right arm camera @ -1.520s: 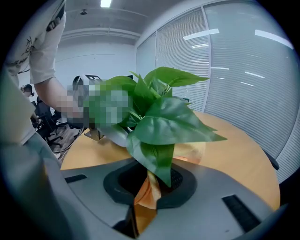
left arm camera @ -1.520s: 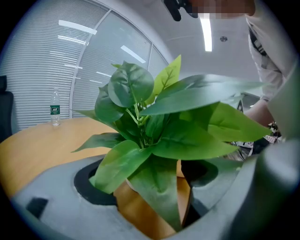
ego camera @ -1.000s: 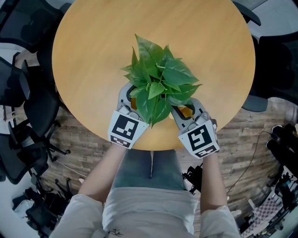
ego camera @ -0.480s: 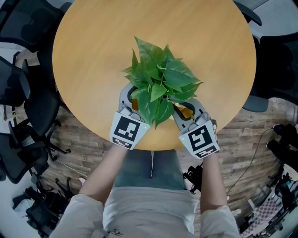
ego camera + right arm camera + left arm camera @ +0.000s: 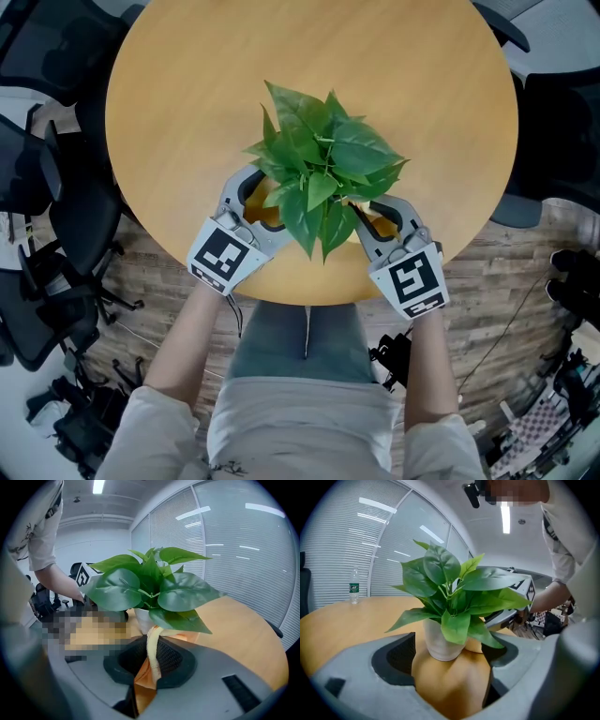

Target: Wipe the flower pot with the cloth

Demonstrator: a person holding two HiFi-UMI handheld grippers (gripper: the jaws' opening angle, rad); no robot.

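A leafy green plant [image 5: 319, 159] stands in a small white pot [image 5: 440, 641] near the front edge of the round wooden table [image 5: 187, 75]. In the head view the leaves hide the pot. My left gripper [image 5: 256, 197] is at the pot's left, open, and the pot stands just ahead of its jaws, untouched [image 5: 450, 670]. My right gripper [image 5: 380, 214] is shut on a yellow-orange cloth [image 5: 152, 656]. The cloth runs up from the jaws and lies against the pot's [image 5: 142, 616] side.
A water bottle [image 5: 354, 587] stands at the table's far side. Black office chairs [image 5: 47, 187] ring the table on the left and right. The table's front edge [image 5: 309, 298] is right behind both grippers. Cables and gear lie on the floor [image 5: 562, 375].
My left gripper has swung its rear end out to the left and now points at the pot from the left. The right gripper and the plant have hardly moved.
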